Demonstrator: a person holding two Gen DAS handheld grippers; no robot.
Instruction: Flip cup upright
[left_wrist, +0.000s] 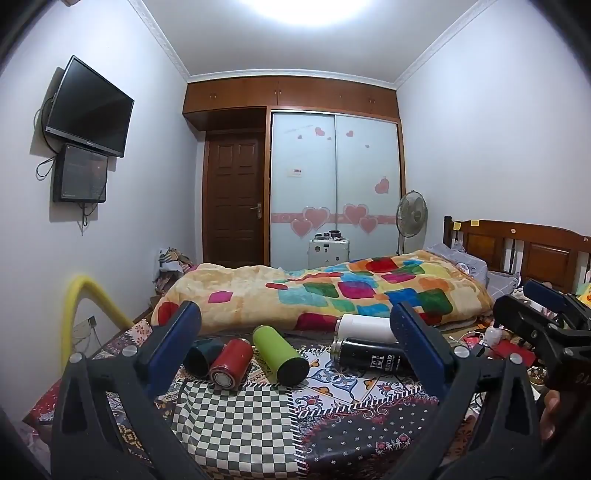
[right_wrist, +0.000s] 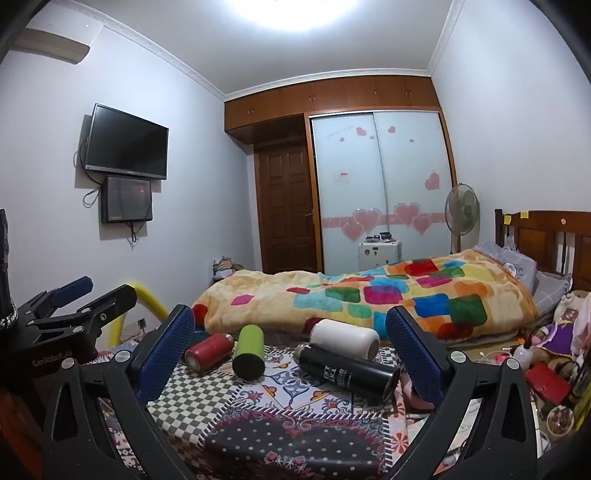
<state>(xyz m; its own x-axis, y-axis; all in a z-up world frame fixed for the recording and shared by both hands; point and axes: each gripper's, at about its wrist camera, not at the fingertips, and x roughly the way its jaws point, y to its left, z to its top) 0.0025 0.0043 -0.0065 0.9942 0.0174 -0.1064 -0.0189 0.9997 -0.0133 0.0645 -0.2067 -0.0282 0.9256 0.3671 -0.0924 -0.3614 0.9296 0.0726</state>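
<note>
Several cups lie on their sides on a patterned tablecloth (left_wrist: 236, 413): a dark teal cup (left_wrist: 199, 356), a red cup (left_wrist: 231, 363), a green cup (left_wrist: 280, 356), a white cup (left_wrist: 365, 326) and a black cup (left_wrist: 369, 356). In the right wrist view they show as red (right_wrist: 208, 350), green (right_wrist: 250, 352), white (right_wrist: 345, 338) and black (right_wrist: 349, 371). My left gripper (left_wrist: 295, 343) is open and empty, short of the cups. My right gripper (right_wrist: 291, 339) is open and empty, also short of them.
A bed with a colourful quilt (left_wrist: 332, 291) lies just behind the table. A yellow foam tube (left_wrist: 79, 306) arches at the left. Clutter and a small bottle (right_wrist: 522, 350) sit at the right. The other gripper shows at each view's edge (left_wrist: 546, 328).
</note>
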